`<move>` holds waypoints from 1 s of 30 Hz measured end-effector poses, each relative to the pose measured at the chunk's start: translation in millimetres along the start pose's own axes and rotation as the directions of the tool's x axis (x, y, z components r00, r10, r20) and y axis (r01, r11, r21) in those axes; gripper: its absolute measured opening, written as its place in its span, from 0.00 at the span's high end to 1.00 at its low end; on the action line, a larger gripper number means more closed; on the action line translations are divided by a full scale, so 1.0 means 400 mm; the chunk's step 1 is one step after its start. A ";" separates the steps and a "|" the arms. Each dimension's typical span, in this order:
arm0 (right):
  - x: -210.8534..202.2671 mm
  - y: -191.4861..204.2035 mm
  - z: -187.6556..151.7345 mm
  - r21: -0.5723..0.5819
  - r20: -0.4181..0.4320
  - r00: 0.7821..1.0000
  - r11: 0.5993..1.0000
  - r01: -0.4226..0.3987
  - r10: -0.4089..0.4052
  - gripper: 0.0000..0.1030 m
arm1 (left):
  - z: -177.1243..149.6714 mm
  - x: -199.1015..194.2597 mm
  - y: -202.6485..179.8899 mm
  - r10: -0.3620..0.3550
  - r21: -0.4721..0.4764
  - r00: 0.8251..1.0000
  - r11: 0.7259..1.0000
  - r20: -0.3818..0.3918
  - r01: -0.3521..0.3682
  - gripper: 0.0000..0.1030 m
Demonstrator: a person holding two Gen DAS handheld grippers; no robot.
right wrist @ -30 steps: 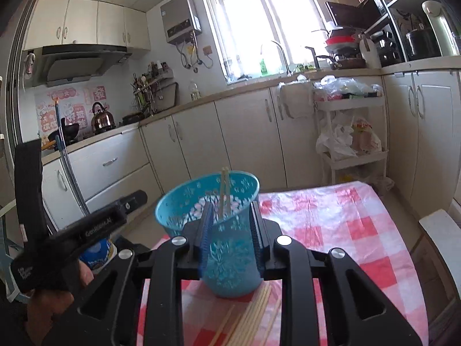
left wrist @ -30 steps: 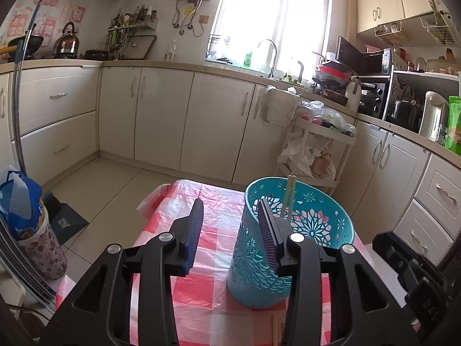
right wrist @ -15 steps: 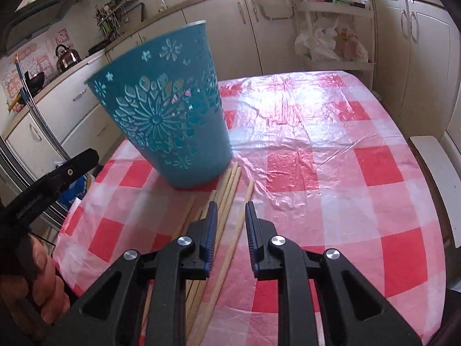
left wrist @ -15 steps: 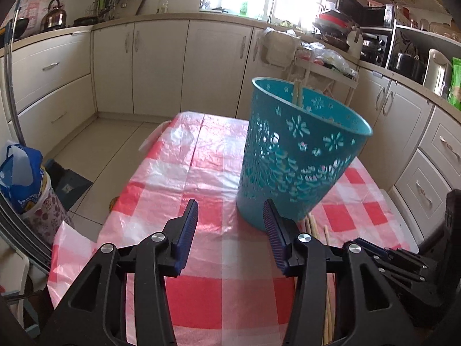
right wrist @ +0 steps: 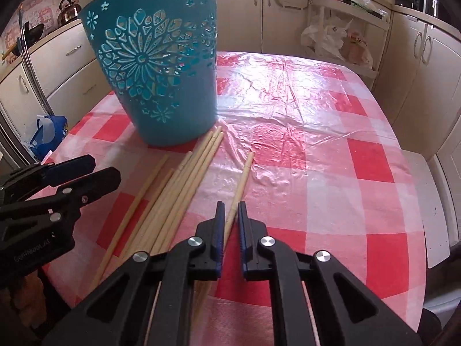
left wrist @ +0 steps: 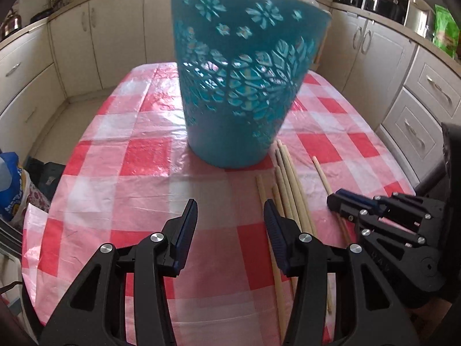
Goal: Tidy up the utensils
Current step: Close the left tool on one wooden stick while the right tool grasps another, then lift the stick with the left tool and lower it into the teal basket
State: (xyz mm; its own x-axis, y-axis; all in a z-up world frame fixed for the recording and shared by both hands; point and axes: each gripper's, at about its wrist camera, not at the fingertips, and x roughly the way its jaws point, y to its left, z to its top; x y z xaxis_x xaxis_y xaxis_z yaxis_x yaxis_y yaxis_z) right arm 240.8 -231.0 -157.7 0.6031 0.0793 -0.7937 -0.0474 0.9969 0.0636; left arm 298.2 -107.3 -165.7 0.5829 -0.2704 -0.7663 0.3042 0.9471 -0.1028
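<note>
A teal cut-out basket (left wrist: 245,86) stands on the red-checked tablecloth (left wrist: 129,155); it also shows in the right wrist view (right wrist: 161,75). Several wooden chopsticks (right wrist: 178,190) lie on the cloth in front of it, also in the left wrist view (left wrist: 288,184). One single chopstick (right wrist: 242,178) lies apart on the right. My right gripper (right wrist: 230,210) is low over the cloth, jaws narrowly open on either side of that single chopstick. My left gripper (left wrist: 230,210) is open and empty, just left of the bundle. The right gripper also shows in the left wrist view (left wrist: 340,199).
The table edge (right wrist: 415,155) curves close on the right, with a white stool (right wrist: 432,201) beside it. Cream kitchen cabinets (left wrist: 86,37) ring the room. A blue bag (left wrist: 11,184) sits on the floor to the left.
Both grippers have come down from basket-rim height to just above the cloth. The right jaws have narrowed and now straddle the single chopstick. The left stays open.
</note>
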 end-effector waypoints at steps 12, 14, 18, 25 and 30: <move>0.007 -0.015 0.016 -0.017 -0.015 0.999 0.999 -0.033 0.032 0.83 | -0.012 0.045 -0.054 0.050 0.094 0.996 0.995 -0.076 -0.043 0.67; 0.004 -0.003 0.012 -0.031 -0.020 0.999 0.999 -0.037 0.036 0.81 | -0.007 0.046 -0.049 0.046 0.095 0.995 0.995 -0.085 -0.037 0.78; 0.003 0.012 0.005 -0.066 -0.016 1.000 0.998 -0.012 0.011 0.81 | 0.002 0.050 -0.052 0.058 0.137 0.993 0.990 -0.103 -0.044 0.80; 0.000 0.012 0.008 -0.091 -0.053 0.998 0.995 -0.033 0.028 0.92 | 0.006 0.050 -0.059 0.041 0.191 0.989 0.981 -0.145 -0.013 0.94; -0.002 0.021 0.009 -0.127 -0.061 0.998 0.992 -0.021 0.013 0.92 | 0.013 0.055 -0.070 0.045 0.246 0.986 0.969 -0.160 -0.004 0.95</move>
State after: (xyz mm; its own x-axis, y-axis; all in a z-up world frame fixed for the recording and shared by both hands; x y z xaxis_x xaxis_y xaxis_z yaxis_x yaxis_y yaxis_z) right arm 242.7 -222.7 -154.5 0.5523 0.0924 -0.8285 -0.1606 0.9870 0.0031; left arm 306.6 -140.9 -176.3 0.4678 -0.1962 -0.8618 0.4778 0.8764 0.0598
